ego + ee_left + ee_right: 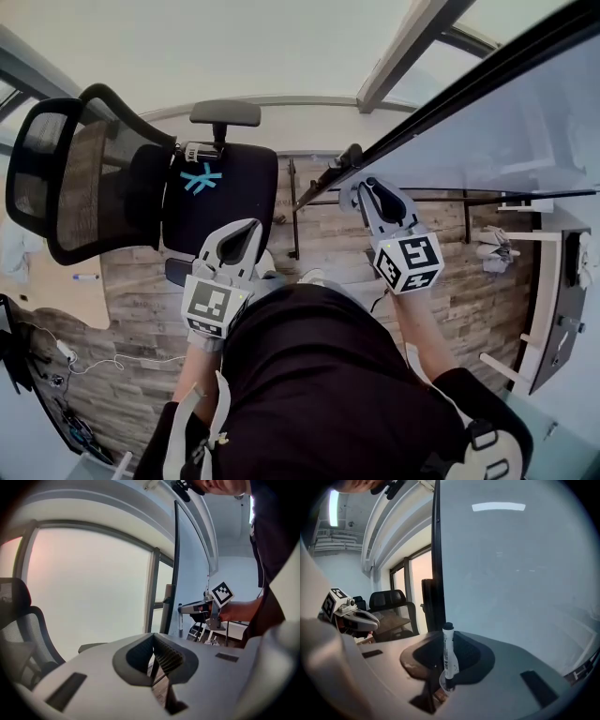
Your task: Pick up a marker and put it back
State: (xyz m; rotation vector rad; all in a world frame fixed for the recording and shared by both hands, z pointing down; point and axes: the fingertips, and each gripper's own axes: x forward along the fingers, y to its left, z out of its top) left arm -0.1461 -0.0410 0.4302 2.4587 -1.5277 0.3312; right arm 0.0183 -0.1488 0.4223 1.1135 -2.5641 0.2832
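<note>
A white marker (448,656) with a black cap stands upright between the jaws of my right gripper (447,663), which is shut on it. In the head view the right gripper (364,192) is raised close to the black lower edge of a large glass board (487,131). The left gripper view shows the marker (180,619) hanging from the right gripper (202,607), next to the board's frame. My left gripper (249,231) is held lower, over the wood floor in front of the chair. Its jaws are pressed together around nothing (153,652).
A black mesh office chair (141,178) stands at the left, close to the left gripper. A light desk (56,281) with a small blue pen on it and cables below sits further left. The board's stand legs (292,220) rest on the floor ahead. White furniture (548,309) lines the right.
</note>
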